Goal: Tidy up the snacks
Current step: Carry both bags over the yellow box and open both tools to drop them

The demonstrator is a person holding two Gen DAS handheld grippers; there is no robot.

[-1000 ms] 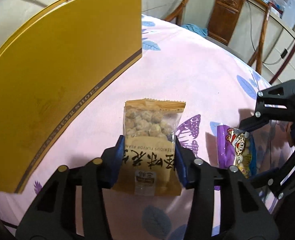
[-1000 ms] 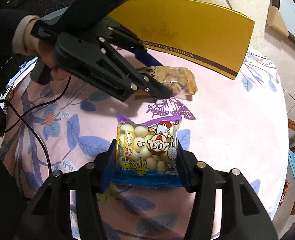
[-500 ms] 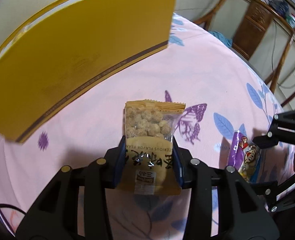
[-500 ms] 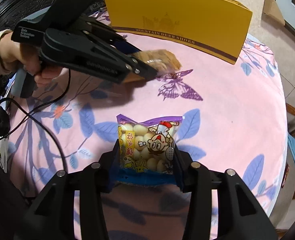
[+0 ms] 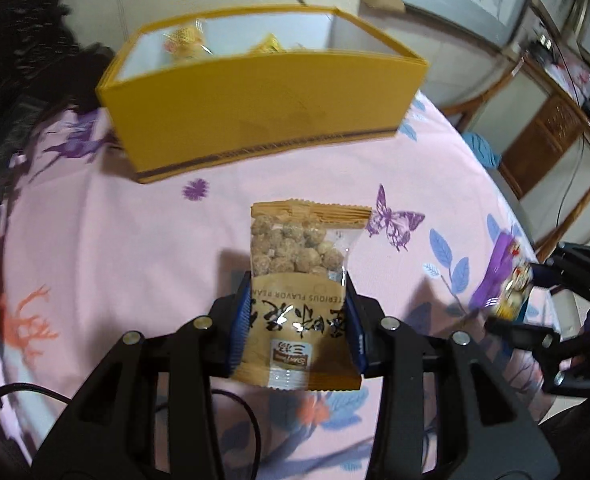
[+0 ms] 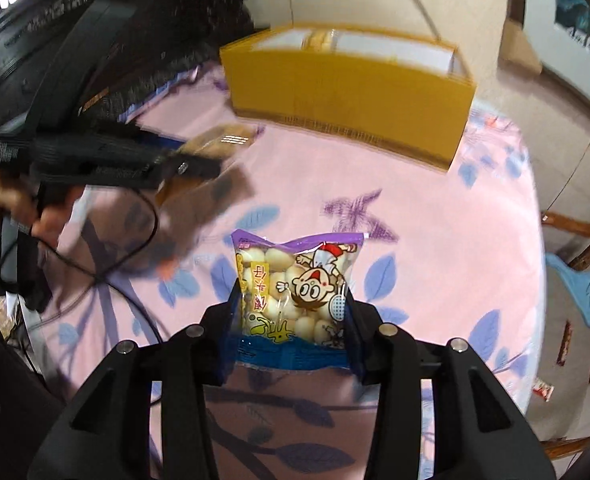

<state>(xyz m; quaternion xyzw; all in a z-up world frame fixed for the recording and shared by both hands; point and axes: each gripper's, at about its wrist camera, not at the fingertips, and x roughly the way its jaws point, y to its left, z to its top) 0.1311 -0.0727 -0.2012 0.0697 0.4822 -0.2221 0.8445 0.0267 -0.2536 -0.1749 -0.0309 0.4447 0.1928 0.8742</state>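
Note:
My left gripper (image 5: pixel 297 326) is shut on a tan peanut snack packet (image 5: pixel 301 280) and holds it above the pink tablecloth (image 5: pixel 135 240). My right gripper (image 6: pixel 293 328) is shut on a purple and blue snack packet with a cartoon face (image 6: pixel 295 280), also lifted. The open yellow shoe box (image 5: pixel 263 108) stands at the far side of the table with a few snack packets (image 5: pixel 187 38) inside. It also shows in the right wrist view (image 6: pixel 347 96). The left gripper appears blurred at left in the right wrist view (image 6: pixel 191 168), the right gripper at the right edge of the left wrist view (image 5: pixel 527 292).
The round table carries a pink cloth with leaf and butterfly prints (image 6: pixel 435 208). A black cable (image 6: pixel 107 264) trails over its left side. Wooden chairs (image 5: pixel 551 132) stand beyond the right edge. A small packet (image 6: pixel 543 390) lies on the floor at right.
Both grippers have risen and pulled back with their packets. The yellow box now looks farther off and its open inside shows.

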